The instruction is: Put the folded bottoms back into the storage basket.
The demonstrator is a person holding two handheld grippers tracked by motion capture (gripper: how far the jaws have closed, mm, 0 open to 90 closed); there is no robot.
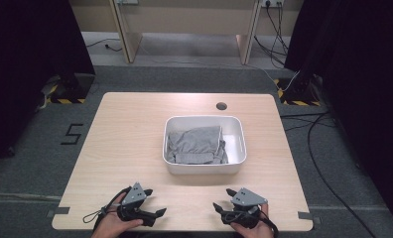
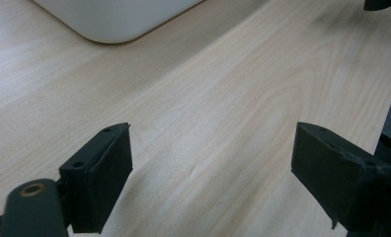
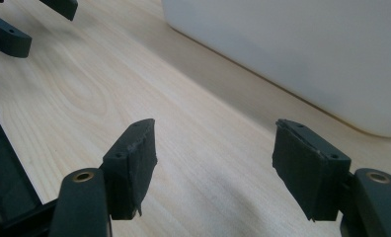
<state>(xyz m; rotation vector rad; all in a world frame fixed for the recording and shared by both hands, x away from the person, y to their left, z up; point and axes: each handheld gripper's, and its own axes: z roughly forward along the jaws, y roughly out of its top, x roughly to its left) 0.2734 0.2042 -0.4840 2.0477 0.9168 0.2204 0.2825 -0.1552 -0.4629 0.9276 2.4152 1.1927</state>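
The grey garment (image 1: 197, 145) lies crumpled inside the white plastic tub (image 1: 204, 169), which sits just right of the table's (image 1: 125, 139) middle; in the high view it fills the tub's 9 o'clock side and leaves a bare strip of white floor toward 3 o'clock. It looks like soft jersey cloth, bunched into loose folds with a flatter panel at the tub's 6 o'clock wall, though whether it is a shirt or shorts is hard to tell from this height. Both grippers rest at the table's 6 o'clock edge, well apart from the tub: the left gripper (image 1: 154, 202) at about 7 o'clock from it and the right gripper (image 1: 223, 200) at about 5 o'clock, each with jaws spread wide and nothing between them. In the left gripper view the tub's rounded corner (image 2: 115, 19) shows far off at 11 o'clock; in the right gripper view its white wall (image 3: 302, 54) stands near at 1 o'clock. The work seems to be at its starting point, before any reach. The next move likely calls for lifting both grippers over the near rim and pinching the cloth at two separate folds.
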